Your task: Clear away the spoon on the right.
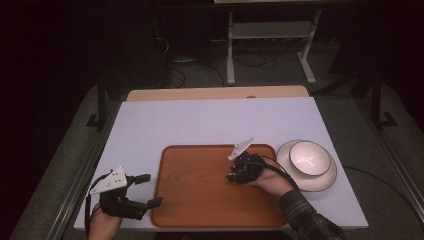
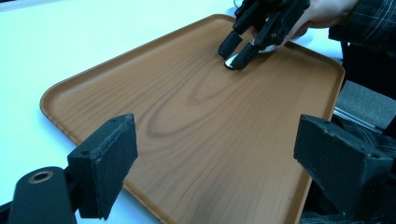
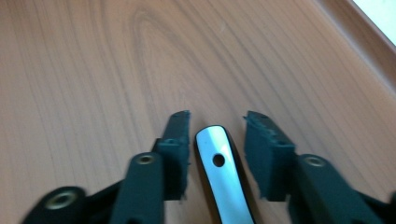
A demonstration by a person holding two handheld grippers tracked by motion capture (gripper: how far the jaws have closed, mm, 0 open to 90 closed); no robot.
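A brown wooden tray (image 1: 200, 200) lies at the table's near middle. My right gripper (image 1: 235, 176) rests low over the tray's right part, pointing left. In the right gripper view its jaws (image 3: 217, 119) stand apart around a glossy white utensil handle (image 3: 219, 177) with a dark rim and a small hole. The handle lies on the tray with a gap to each pad. From the left gripper view that gripper (image 2: 236, 51) shows the handle's white end (image 2: 229, 62) at its tips. My left gripper (image 1: 150, 189) sits open and empty at the tray's near left corner, and in its own view it (image 2: 219, 154) faces across the tray (image 2: 163, 93).
A white bowl (image 1: 309, 157) with a dark rim stands on a white plate (image 1: 320, 182) just right of the tray, close behind the right hand. The table top (image 1: 210, 120) is pale, with its far half bare. The near edge runs just below the tray.
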